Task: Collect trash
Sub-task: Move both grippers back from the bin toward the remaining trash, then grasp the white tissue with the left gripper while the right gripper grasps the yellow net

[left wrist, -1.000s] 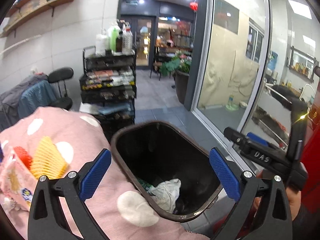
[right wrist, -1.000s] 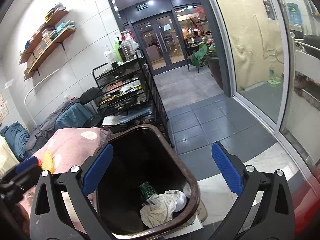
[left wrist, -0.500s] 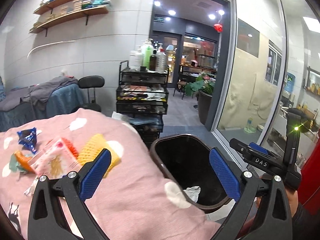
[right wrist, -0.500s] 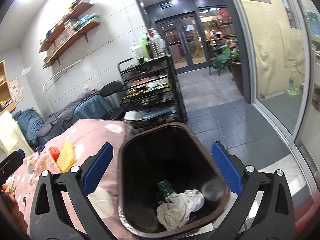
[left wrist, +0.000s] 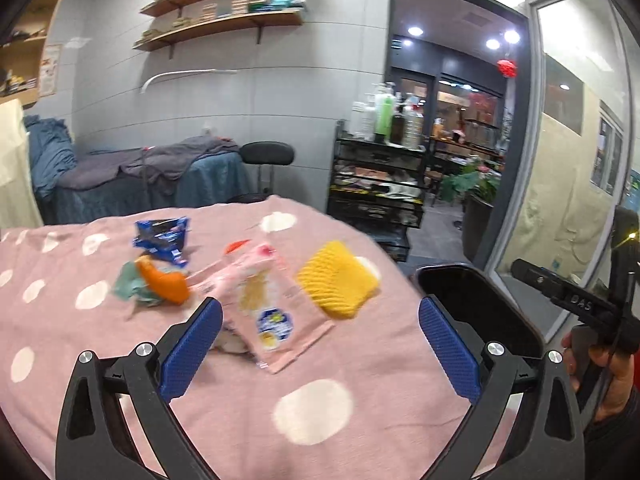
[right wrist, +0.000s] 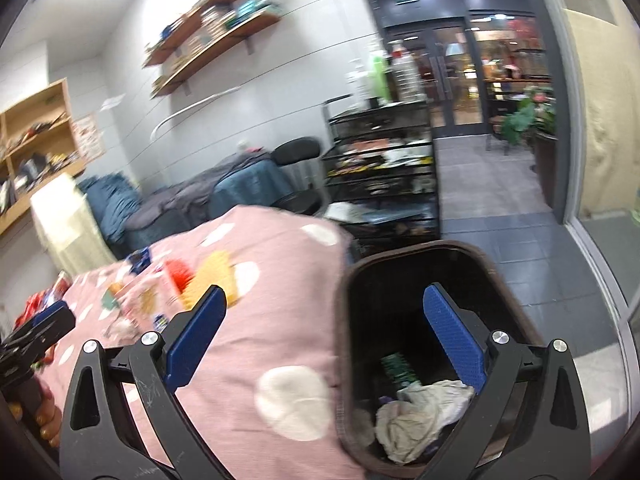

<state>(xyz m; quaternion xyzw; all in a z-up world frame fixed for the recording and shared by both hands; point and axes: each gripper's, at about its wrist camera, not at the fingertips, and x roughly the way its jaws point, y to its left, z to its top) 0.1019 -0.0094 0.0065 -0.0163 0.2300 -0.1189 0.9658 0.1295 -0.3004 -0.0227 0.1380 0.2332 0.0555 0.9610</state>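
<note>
1. The trash that remains to be collected is seen on the pink dotted blanket point(left wrist: 328, 360), to the left of the bin point(left wrist: 476, 300): a pink snack packet point(left wrist: 272, 312), a yellow foam net point(left wrist: 338, 280), an orange piece point(left wrist: 164, 280), a blue wrapper point(left wrist: 162, 236) and a small red piece point(left wrist: 236, 246).
2. The bin is placed just beside the right edge of the blanket. Inside it a crumpled cloth or paper point(right wrist: 420, 416) and a green wrapper point(right wrist: 396, 368) are seen already at the bottom.
3. The left gripper point(left wrist: 320, 348) is held above the blanket, left of the bin, with its jaws wide apart and nothing between them. The pink snack packet lies nearest to it.
4. The right gripper point(right wrist: 324, 336) is held over the left rim of the bin, its jaws also wide apart and empty.
5. The step in hand is judged to be the reach for the next piece, most probably with the left gripper.
6. For the next move, the left gripper should be lowered over the packet and closed on its edge, so that the blanket is not pinched together with it. The packet is thin and flat, so a slip is possible.
</note>
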